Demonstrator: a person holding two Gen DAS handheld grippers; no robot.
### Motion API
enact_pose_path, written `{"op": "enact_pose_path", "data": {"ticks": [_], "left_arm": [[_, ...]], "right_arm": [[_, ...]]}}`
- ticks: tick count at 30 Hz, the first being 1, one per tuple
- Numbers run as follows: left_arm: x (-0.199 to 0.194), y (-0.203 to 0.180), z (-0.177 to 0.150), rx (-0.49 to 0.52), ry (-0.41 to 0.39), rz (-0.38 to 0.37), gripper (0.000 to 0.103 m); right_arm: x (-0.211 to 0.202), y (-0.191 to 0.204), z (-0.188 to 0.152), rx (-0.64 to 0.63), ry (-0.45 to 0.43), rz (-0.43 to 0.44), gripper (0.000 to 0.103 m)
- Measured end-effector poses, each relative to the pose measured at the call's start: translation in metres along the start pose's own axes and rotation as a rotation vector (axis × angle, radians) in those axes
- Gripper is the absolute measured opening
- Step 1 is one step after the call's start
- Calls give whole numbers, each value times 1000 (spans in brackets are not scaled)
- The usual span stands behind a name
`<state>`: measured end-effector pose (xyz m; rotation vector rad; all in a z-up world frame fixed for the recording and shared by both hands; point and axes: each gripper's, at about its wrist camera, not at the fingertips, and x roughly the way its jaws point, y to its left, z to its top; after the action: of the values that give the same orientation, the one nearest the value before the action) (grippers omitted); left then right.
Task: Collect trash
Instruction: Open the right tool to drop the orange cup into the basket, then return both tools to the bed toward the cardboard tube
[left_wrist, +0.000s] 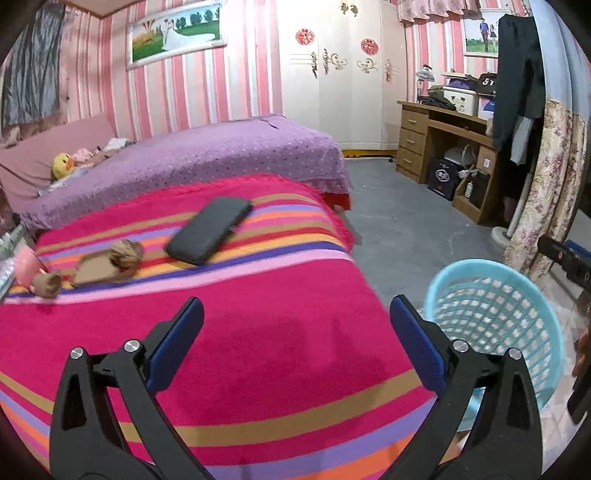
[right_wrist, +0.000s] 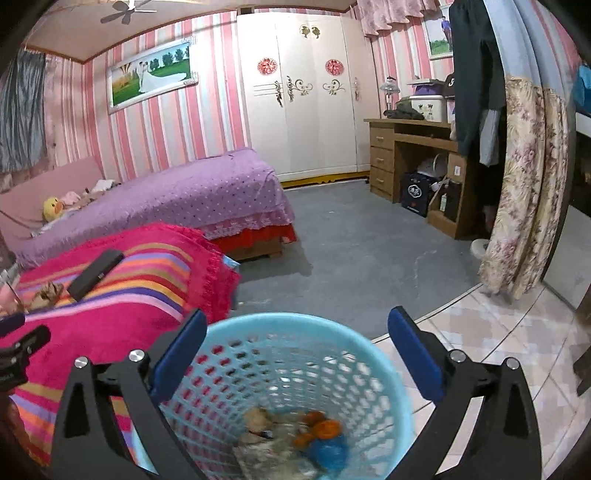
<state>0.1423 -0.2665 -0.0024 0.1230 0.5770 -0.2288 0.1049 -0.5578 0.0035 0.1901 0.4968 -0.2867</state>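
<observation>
On the striped blanket (left_wrist: 258, 332) near its far left edge sit crumpled brown scraps (left_wrist: 110, 264), maybe paper, beside a black case (left_wrist: 210, 229). Right gripper (right_wrist: 297, 354) hangs released over the blue basket (right_wrist: 388, 369) holding trash (right_wrist: 295, 435); left gripper (left_wrist: 295, 332) spread empty.

A home bedroom: purple-covered bed (right_wrist: 192, 192), white wardrobe (right_wrist: 303, 103), wooden desk (right_wrist: 410, 147).

Around the blue basket (right_wrist: 295, 387), the mouth stands unblocked from above, with trash only at the bottom. Beside it, the striped blanket (left_wrist: 258, 350) lies bare near the basket; farther off, a black case (left_wrist: 210, 230) and brown scraps (left_wrist: 107, 266) crowd its far side. The grey floor (right_wrist: 351, 251) beyond the basket is clear up to the desk (right_wrist: 413, 162).
</observation>
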Motion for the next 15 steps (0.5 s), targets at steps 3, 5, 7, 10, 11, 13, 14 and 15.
{"op": "enact_pose_path", "data": {"ticks": [3, 5, 7, 10, 11, 13, 14, 15], "left_arm": [[0, 26, 4, -12, -1, 22, 97], [1, 48, 6, -22, 9, 32, 97], [1, 76, 9, -20, 3, 58, 97], [5, 110, 10, -15, 11, 105, 97], [6, 125, 10, -22, 12, 115, 97], [10, 149, 10, -50, 16, 129, 97], [13, 165, 9, -72, 25, 135, 97], [16, 178, 8, -88, 33, 138, 97]], "right_arm": [[7, 25, 4, -4, 0, 2, 98], [11, 40, 6, -5, 0, 13, 98], [16, 61, 9, -21, 0, 22, 98], [25, 94, 8, -51, 11, 43, 98], [29, 103, 7, -57, 15, 54, 98], [35, 125, 4, -62, 32, 77, 98], [38, 135, 2, -63, 38, 85, 98], [42, 146, 0, -68, 45, 95, 98]]}}
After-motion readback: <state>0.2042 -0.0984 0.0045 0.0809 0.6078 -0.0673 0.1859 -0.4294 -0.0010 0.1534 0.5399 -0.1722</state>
